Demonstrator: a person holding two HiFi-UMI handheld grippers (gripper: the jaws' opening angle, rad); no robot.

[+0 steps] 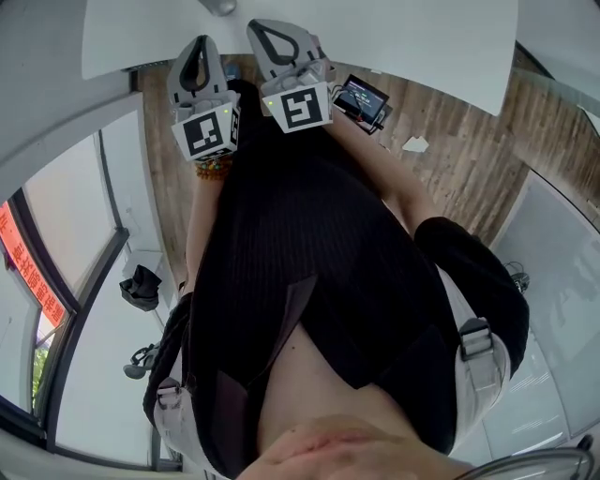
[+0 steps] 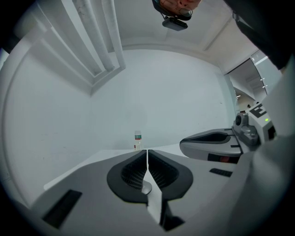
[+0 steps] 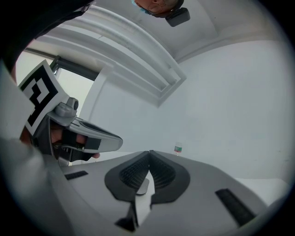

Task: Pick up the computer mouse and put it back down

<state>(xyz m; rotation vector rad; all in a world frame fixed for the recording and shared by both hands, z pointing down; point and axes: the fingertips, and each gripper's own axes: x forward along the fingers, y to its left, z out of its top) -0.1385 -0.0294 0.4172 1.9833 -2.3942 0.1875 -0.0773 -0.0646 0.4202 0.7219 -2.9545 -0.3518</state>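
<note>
Black ribbed fabric [image 1: 319, 281] fills the middle of the head view. It is the person's top, and both forearms [image 1: 398, 192] reach from it toward 12 o'clock above a wood-plank floor [image 1: 469, 131]. At their ends two marker cubes sit side by side: the left cube [image 1: 208, 131] at 11 o'clock, the right cube [image 1: 302, 108] at 12, with a small lit screen [image 1: 361, 97] fixed at its 3 o'clock side.

The left tool [image 2: 147, 153] has its jaws pressed together, the ribbed pads meeting in a thin seam with nothing between them. The right tool [image 3: 149, 153] is pressed together too, and empty. Each shows in the other's view: the right one at 3 o'clock in the left gripper view, the left one at 9 o'clock in the right gripper view, with fingers [image 3: 56, 137] wrapped on its handle.

Past the jaw tips lies the white worktop [image 1: 422, 28]. A grey rounded thing [image 1: 220, 6] rests on it at 12 o'clock, cut off by the head view's upper edge — whether it is the computer mouse I cannot tell. Farthest off, a small clear bottle [image 2: 137, 139] stands upright at the worktop's far edge, against a white wall [image 2: 175, 92].
</note>
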